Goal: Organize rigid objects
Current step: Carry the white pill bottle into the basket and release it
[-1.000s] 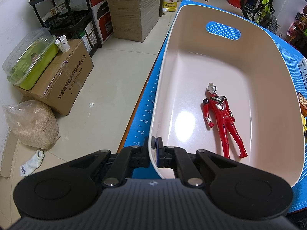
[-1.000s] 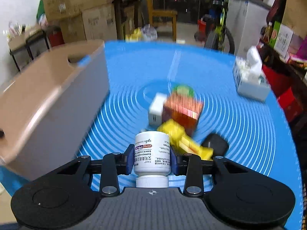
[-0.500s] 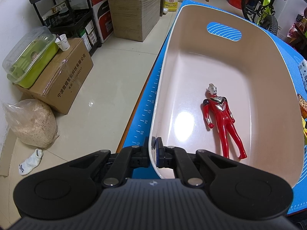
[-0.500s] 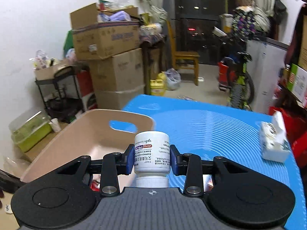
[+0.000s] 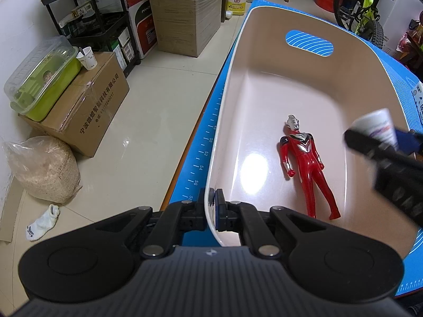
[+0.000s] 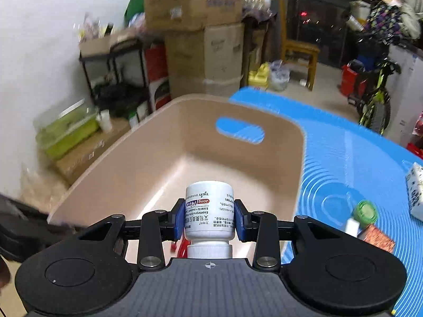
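Observation:
A beige plastic bin with a handle slot stands on the blue mat. A red toy figure lies on its floor. My left gripper is shut on the bin's near rim. My right gripper is shut on a white pill bottle, held upside down over the bin. The bottle and the right gripper also show in the left wrist view, above the bin's right side.
On the mat right of the bin lie a green-capped item, a small white block, a reddish box and a tissue pack. Cardboard boxes, a shelf and a bicycle stand on the floor around.
My right gripper has carried the pill bottle from over the mat's loose items leftward to above the bin and now enters the left wrist view. The left gripper has stayed on the rim.

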`<state>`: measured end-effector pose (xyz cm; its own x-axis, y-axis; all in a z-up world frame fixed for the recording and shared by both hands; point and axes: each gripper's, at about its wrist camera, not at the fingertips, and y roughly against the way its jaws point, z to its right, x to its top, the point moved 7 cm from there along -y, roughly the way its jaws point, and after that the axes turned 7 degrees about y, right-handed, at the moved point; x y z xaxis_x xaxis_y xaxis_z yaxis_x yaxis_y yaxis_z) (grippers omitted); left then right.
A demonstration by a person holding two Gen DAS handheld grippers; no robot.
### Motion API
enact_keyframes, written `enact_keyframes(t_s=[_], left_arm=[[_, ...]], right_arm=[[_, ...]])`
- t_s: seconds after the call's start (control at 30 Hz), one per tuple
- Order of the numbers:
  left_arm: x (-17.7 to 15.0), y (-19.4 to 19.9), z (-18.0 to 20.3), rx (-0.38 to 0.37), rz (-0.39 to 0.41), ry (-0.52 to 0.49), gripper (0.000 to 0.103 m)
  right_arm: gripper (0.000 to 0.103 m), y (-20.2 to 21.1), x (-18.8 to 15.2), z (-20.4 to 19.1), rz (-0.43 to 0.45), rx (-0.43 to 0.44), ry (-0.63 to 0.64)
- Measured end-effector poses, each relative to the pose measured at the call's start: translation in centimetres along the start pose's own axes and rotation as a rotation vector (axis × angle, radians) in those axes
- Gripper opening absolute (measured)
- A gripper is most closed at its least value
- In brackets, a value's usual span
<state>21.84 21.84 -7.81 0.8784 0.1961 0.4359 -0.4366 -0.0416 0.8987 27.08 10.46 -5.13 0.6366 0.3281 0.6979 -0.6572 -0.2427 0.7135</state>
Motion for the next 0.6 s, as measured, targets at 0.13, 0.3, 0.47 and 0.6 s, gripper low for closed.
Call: enact_keyframes(t_s=[0.13,0.3,0.47,0.6], left_arm=[[0.0,0.0,0.0,0.000,0.000,0.000,0.007],[0.0,0.0,0.0,0.001,0.000,0.000,0.007],[0.0,0.1,-0.1,0.003,0.001,-0.001,0.007],[0.0,0.1,-0.1,0.004,0.001,-0.003,0.007]], right_arm=[[0.044,-1.5,-1.1,-1.1,-0.068,0.000,0.043],[0.046,-1.6,-1.8,-1.8,-0.091,0.024,0.076],[0.051,-0.2,-1.4,-1.0,-0.059,0.068,0.015],[0.051,1.7,-0.6,0.5,-0.012,0.058,0.003]])
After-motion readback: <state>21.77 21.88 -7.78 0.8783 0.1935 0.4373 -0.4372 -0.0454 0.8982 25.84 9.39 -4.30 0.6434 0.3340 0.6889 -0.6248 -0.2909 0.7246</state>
